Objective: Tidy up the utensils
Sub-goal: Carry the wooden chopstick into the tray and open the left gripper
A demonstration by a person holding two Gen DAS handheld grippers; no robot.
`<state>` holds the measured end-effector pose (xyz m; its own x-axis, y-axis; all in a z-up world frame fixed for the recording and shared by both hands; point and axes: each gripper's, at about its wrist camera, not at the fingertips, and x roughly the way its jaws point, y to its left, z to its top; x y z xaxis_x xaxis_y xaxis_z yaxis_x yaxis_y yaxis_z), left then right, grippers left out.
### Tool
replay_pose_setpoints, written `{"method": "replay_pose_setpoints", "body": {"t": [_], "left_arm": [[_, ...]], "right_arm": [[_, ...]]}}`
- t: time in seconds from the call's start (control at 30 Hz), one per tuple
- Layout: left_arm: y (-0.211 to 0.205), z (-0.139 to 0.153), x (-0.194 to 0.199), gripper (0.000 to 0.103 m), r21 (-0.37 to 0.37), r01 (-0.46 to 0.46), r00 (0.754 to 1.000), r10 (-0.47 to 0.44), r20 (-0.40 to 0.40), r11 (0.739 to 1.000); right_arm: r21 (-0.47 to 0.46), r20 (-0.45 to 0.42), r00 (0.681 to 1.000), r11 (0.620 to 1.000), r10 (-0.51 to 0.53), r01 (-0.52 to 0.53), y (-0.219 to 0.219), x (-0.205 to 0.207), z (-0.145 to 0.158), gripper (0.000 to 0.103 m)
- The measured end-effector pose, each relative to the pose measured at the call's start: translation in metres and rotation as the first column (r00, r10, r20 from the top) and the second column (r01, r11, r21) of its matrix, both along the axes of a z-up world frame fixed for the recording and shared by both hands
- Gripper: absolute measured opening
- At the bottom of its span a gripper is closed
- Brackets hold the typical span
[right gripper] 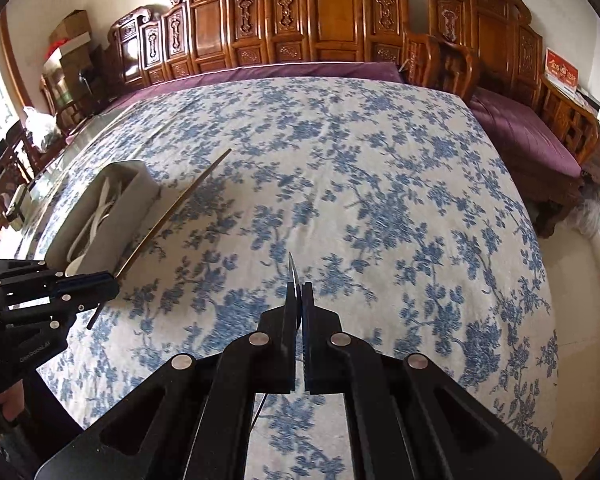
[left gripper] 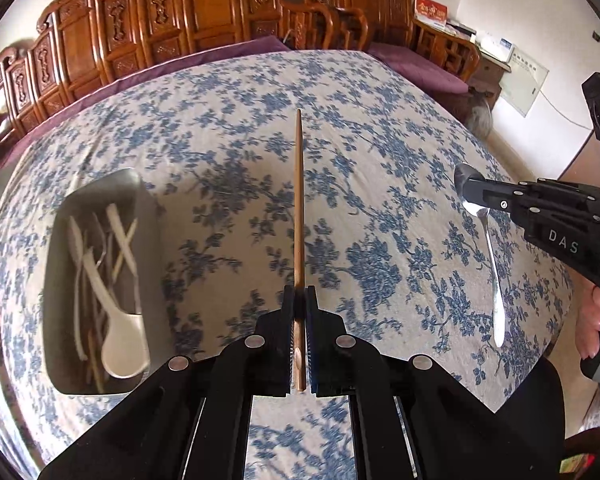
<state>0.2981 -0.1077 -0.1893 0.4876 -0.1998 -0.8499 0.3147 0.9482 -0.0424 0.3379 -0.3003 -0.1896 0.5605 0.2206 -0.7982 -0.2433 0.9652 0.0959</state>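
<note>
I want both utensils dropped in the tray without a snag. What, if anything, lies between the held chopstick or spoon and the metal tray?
Nothing visible. The left gripper holds the chopstick; only bare floral cloth lies between it and the metal tray. The spoon in the right gripper is farther off, so the left gripper and chopstick lie on its path.

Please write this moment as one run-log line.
left gripper: shut on chopstick | right gripper: shut on spoon | tray: holds utensils

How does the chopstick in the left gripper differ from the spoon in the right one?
The chopstick is brown and straight; the spoon is shiny metal with a bowl. The chopstick points forward from the left gripper; the spoon is pinched at its bowl by the right gripper, handle hanging. Both are clamped above the tablecloth.
</note>
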Motion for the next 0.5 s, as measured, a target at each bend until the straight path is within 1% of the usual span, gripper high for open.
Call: {"method": "replay_pose_setpoints", "body": {"t": [0.3,0.5], "left_arm": [[0.050,0.018,-0.007,0.004,-0.012,-0.052,0.998,0.052,0.021,0.999],[0.086,0.020,-0.008,0.004,-0.016,-0.090,0.996,0.090,0.016,0.996]], "right_arm": [[0.007,0.012,0.999,0.999,0.052,-0.052,0.046,0.005,0.010,0.003],[0.004,0.014,0.995,0.995,0.095,-0.095,0.076,0.007,0.012,0.003]]}}
